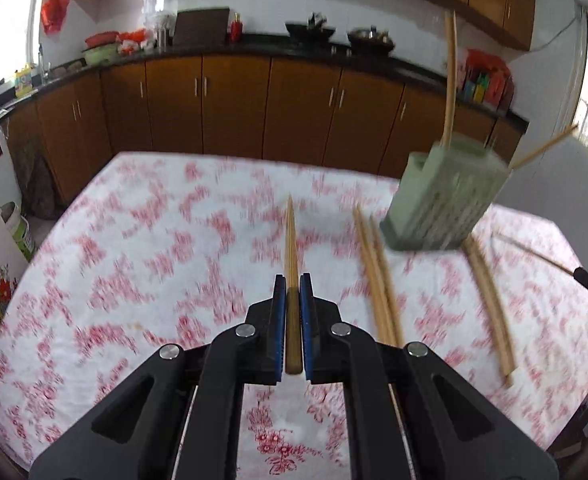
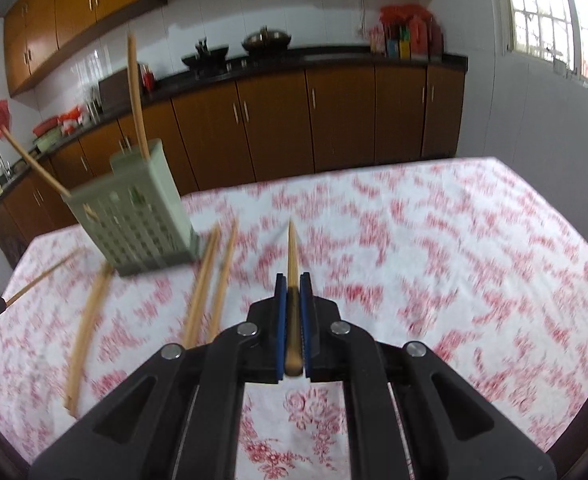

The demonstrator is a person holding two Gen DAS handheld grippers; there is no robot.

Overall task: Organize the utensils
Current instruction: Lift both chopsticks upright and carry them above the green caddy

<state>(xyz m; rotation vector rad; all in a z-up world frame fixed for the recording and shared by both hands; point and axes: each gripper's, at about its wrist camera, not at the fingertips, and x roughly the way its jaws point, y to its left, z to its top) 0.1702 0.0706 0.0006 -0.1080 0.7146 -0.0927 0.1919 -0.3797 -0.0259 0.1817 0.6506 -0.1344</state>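
While slotted green holder (image 1: 446,200) stands, both tongs (image 1: 292,292) (image 2: 292,292) clamp slim wooden chopsticks (image 1: 291,240) (image 2: 292,252).

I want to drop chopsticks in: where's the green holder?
The green holder stands on the floral tablecloth, right in the left view, left in the right view, loose chopsticks beside it.

**Red Flowers, Pale Green, Bare Wood**

The tablecloth (image 1: 133,240) is white, printed with red flowers; the slotted utensil holder (image 1: 446,200) is pale grey-green; the chopsticks (image 1: 378,276) lying near it are light tan wood; each black gripper (image 1: 292,284) has blue pads (image 2: 281,320); the far cabinets (image 2: 273,120) are orange-brown under a black countertop (image 1: 253,50); the wall tiles (image 1: 221,4) are white.
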